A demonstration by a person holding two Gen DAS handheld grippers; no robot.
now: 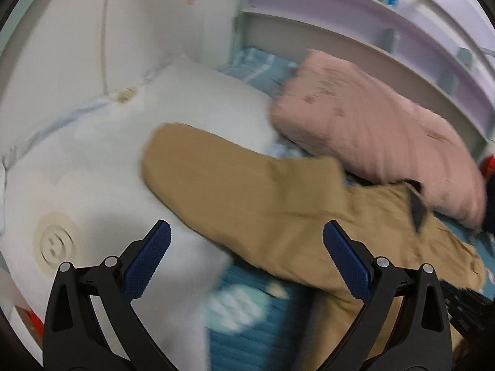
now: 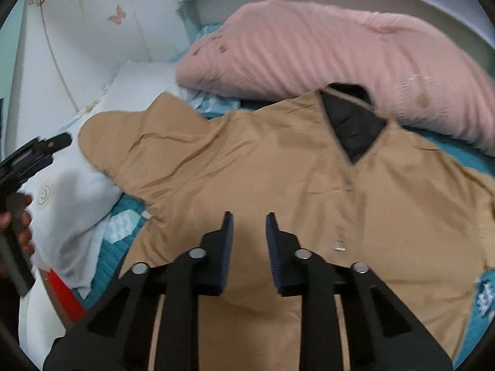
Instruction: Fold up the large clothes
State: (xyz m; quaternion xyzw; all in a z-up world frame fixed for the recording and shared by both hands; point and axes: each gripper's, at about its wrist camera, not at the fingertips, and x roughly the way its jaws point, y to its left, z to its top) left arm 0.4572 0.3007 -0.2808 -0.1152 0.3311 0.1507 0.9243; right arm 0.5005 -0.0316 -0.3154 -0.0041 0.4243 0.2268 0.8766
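One puffy tan jacket [image 2: 247, 167] lay beside one ribbed pink quilt [image 2: 309, 52]; left gripper [image 1: 246, 241] gaped wide, right gripper [image 2: 248, 225] stood narrowly parted, both empty.

I see a bed with a teal quilted bedspread [image 2: 102, 266]. A white pillow [image 1: 102, 167] lies beside a pink pillow [image 2: 309, 52] at its head. Behind stands a pale lilac shelf unit [image 1: 386, 21], and a white wall [image 1: 77, 31] shows butterfly prints.
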